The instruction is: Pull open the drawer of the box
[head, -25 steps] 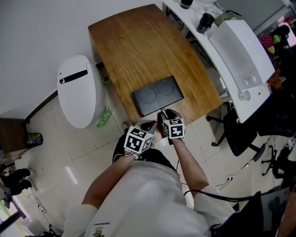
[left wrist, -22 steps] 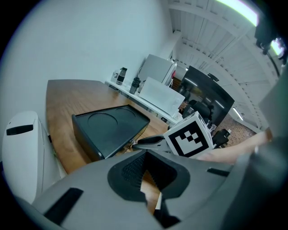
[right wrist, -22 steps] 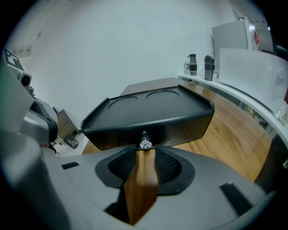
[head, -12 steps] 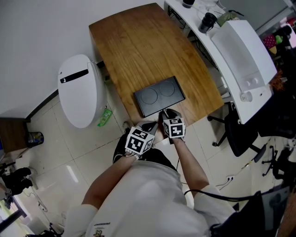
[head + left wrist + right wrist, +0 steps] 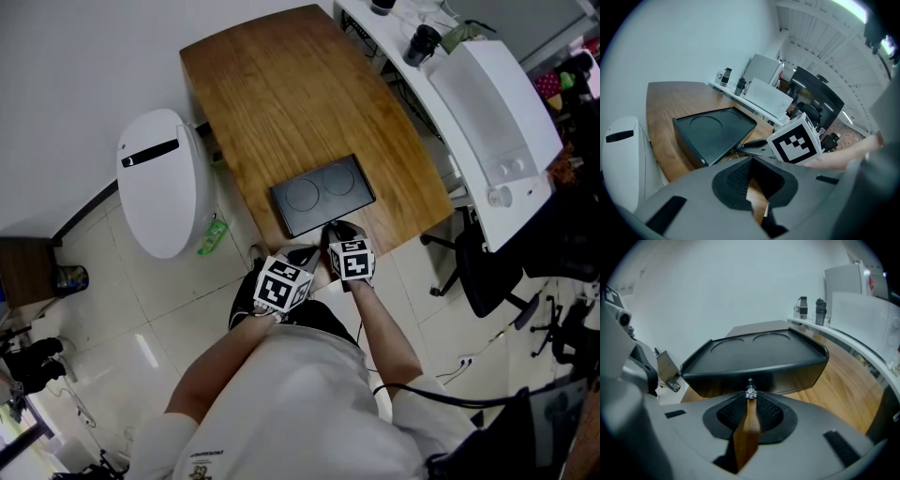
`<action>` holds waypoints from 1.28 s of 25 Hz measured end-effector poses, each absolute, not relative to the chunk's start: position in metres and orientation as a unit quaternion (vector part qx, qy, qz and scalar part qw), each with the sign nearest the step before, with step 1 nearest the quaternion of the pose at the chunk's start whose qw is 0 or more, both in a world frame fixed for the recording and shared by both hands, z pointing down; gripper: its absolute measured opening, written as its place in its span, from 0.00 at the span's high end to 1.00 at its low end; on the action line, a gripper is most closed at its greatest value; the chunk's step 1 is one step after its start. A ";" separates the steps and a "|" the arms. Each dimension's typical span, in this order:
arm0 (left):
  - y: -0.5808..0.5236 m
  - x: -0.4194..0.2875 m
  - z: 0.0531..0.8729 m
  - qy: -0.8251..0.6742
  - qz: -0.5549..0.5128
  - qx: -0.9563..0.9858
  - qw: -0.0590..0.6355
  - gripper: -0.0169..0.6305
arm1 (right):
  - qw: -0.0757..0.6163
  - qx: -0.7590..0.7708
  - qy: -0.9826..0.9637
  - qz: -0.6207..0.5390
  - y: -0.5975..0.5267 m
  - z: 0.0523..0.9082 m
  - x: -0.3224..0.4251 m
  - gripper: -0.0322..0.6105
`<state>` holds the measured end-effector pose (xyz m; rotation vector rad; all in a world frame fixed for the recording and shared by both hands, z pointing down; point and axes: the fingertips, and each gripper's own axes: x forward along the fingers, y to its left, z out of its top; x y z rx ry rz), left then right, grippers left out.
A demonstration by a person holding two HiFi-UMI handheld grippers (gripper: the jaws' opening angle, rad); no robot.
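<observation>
A flat black box (image 5: 323,194) lies at the near edge of the wooden table (image 5: 281,94). A small metal drawer knob (image 5: 750,392) sticks out of its near face. My right gripper (image 5: 330,228) is at that face. Its jaws have just been closing, and the knob sits pinched between their tips (image 5: 750,397). My left gripper (image 5: 305,251) hovers off the table edge, just left of the right one and short of the box (image 5: 715,131). Its jaws (image 5: 750,164) are together with nothing in them. The drawer front sits flush.
A white oval bin (image 5: 161,183) stands on the floor left of the table, with a green item (image 5: 212,239) beside it. A white counter (image 5: 487,112) with bottles runs along the right. A black office chair (image 5: 487,272) stands below it.
The picture has shifted very slightly. Both grippers stay at the box's near side and the drawer has not moved.
</observation>
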<state>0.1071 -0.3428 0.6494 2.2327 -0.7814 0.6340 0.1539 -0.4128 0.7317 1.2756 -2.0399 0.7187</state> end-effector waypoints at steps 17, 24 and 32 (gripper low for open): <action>-0.327 0.108 0.654 -0.304 0.255 0.853 0.339 0.97 | 0.315 0.476 -0.775 0.270 -0.396 0.732 0.162 0.87; -0.316 0.114 0.656 -0.308 0.255 0.851 0.341 0.97 | 0.315 0.473 -0.777 0.270 -0.383 0.732 0.168 0.87; -0.306 0.116 0.657 -0.319 0.254 0.846 0.343 0.97 | 0.314 0.467 -0.781 0.271 -0.374 0.735 0.173 0.87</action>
